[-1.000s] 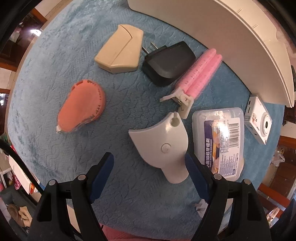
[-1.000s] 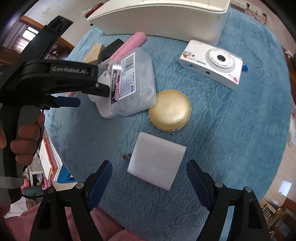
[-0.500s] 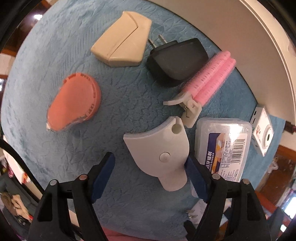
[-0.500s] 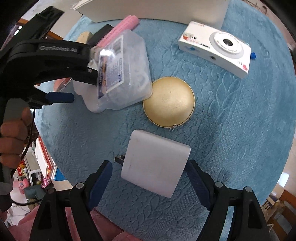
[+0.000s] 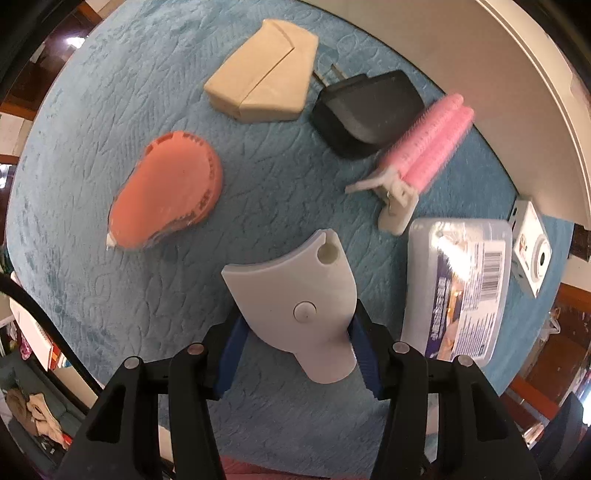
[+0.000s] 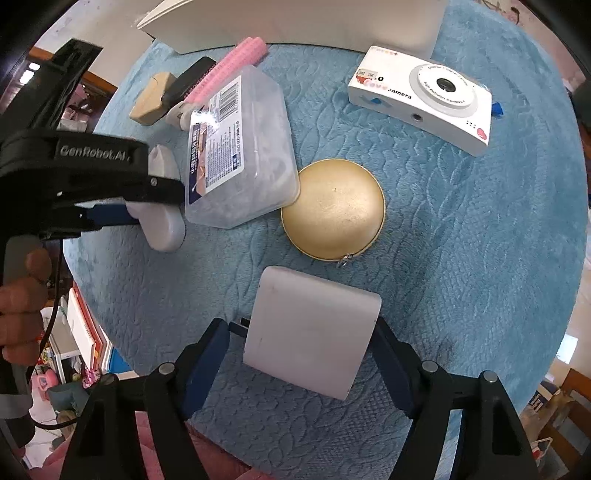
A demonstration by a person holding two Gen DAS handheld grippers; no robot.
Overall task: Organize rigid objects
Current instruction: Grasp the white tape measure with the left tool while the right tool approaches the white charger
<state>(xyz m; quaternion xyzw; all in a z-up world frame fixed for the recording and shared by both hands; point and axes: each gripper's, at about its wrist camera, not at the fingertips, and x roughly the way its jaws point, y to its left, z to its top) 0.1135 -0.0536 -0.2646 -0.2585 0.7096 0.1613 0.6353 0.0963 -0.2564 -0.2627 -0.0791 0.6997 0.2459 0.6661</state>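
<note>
The left gripper (image 5: 299, 345) is clamped on a pale grey fan-shaped plastic piece (image 5: 295, 302), its blue pads pressed to the piece's narrow sides while the piece lies on the round worktop under a blue quilted cloth (image 5: 110, 295). In the right wrist view most of this piece is hidden behind the left gripper's black arm, and only its rounded end shows. The right gripper (image 6: 301, 363) has its jaws closed in around a white rounded-square charger block (image 6: 310, 332); the right pad touches the block, but a small gap shows at the left pad beside the metal prong, so a firm grasp cannot be confirmed. Just beyond the block lies a gold dome-shaped disc (image 6: 334, 208), touching a clear plastic box with a barcode label (image 6: 240, 155). A white toy camera (image 6: 421, 99) sits well apart, near a white plastic tub (image 6: 295, 22) cut off by the top edge. Past the grey piece lie a pink hair-roller clip (image 5: 424, 155), a black plug adapter (image 5: 365, 110), a beige wedge-shaped case (image 5: 264, 90) and an orange teardrop-shaped dispenser (image 5: 166, 190).
</note>
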